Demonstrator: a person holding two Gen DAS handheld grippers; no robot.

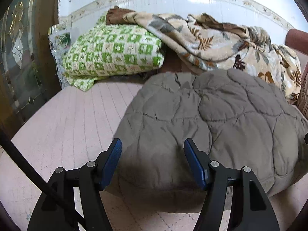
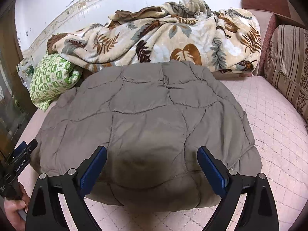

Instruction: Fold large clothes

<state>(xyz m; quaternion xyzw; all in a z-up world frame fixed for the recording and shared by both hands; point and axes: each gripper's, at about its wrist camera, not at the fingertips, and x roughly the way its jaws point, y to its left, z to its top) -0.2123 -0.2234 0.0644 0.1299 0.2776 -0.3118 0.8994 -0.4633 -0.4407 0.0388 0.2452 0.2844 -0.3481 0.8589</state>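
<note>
Quilted grey coat [image 2: 146,119] | folded bundle on pink bed [image 2: 269,134] | left gripper [image 1: 153,154], right gripper [image 2: 152,165] jaws open, empty, above near edge | step: likely final fold/tidy | next: grip near hem evenly

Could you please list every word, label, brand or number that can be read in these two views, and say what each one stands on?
"GenRobot.AI": white lettering along the black body of the left tongs, seen at the left edge of the right wrist view.
A small white mark lower on the same handle, near the hand: too small to read.
No text shows on the grey quilted coat, the blankets or the wall.
</note>
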